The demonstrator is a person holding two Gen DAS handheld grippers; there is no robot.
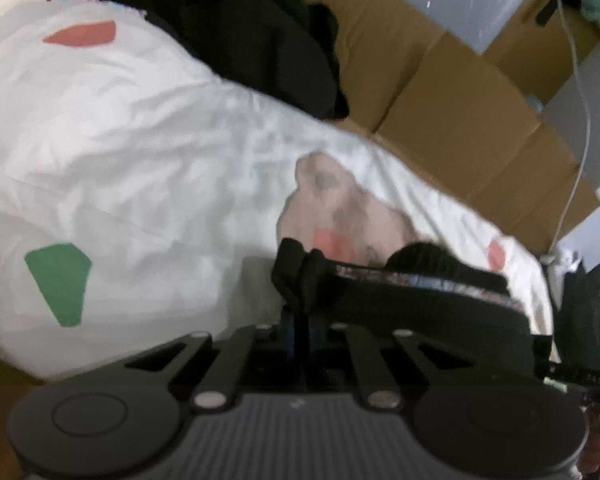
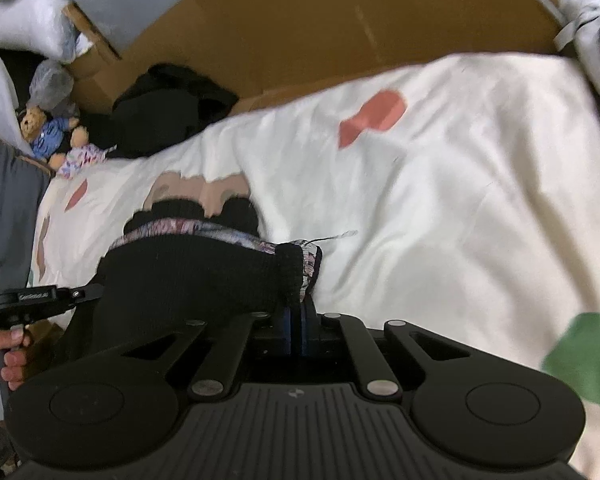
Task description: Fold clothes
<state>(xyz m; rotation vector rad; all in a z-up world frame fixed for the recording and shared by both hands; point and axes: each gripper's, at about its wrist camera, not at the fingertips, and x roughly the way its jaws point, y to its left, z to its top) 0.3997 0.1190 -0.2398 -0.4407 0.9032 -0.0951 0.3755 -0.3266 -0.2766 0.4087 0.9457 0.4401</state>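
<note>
Both grippers hold the same black garment (image 2: 188, 276), stretched between them above a white duvet (image 2: 440, 208) printed with red and green patches.

The left wrist view alone shows a white cable (image 1: 580, 92) running down the wall past the cardboard boxes (image 1: 472, 120) that line the far edge of the bed, and a green patch (image 1: 60, 280) near the duvet's near left edge. The right wrist view alone shows a teddy bear in a blue shirt (image 2: 46, 132) at the far left corner of the bed, a clear plastic bag (image 2: 50, 82) just behind it, and the person's hand (image 2: 4, 356) wrapped around the handle of the left gripper (image 2: 40, 300) at that picture's left edge. Both views show a heap of dark clothes (image 1: 260, 40) lying against the cardboard at the far edge.

The garment is black knit, bunched thickly, with a patterned band (image 2: 204, 234) of pink, white and blue running along its upper edge; a thin loose thread sticks out at its right end. It hangs just over a beige patch (image 1: 340, 204) in the duvet's print.

The left gripper (image 1: 300, 280) has its fingers pressed together on one folded end of the cloth. The right gripper (image 2: 298, 308) is likewise closed tight, its blue pads (image 2: 288, 334) nearly meeting, pinching the ribbed cuff-like end (image 2: 294, 272).
</note>
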